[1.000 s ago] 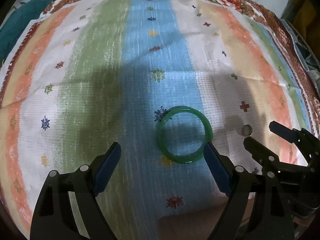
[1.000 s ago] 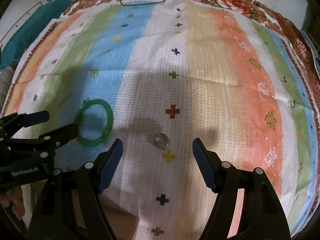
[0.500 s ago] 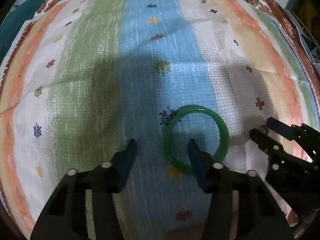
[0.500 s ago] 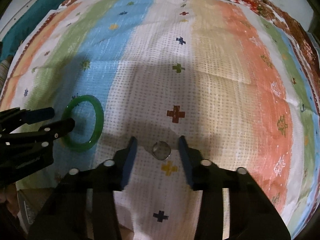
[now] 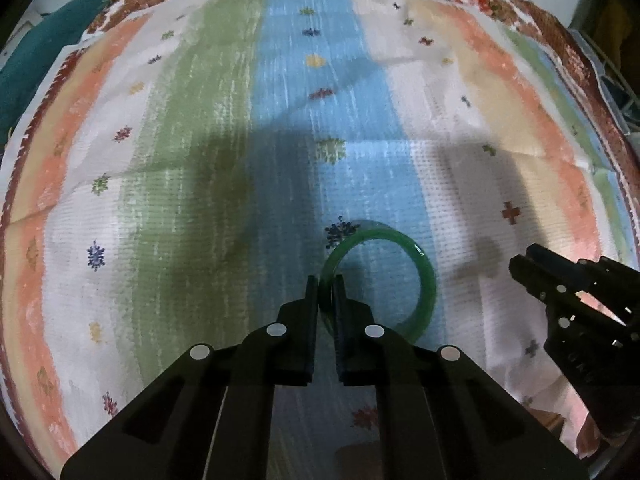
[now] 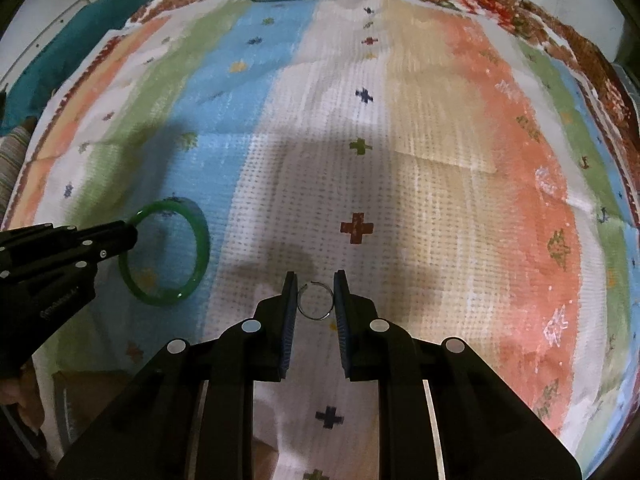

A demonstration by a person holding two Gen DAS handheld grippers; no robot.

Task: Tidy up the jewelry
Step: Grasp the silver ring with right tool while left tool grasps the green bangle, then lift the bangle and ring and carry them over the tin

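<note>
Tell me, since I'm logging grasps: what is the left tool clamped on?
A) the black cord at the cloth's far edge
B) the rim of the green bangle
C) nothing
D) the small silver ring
B: the left tool has its fingers pinched on the near-left rim of the green bangle, whose band passes between them.

Right hand-held gripper [image 6: 315,294] just closed on silver ring [image 6: 315,317] — striped cloth [image 6: 440,160] beneath
</note>
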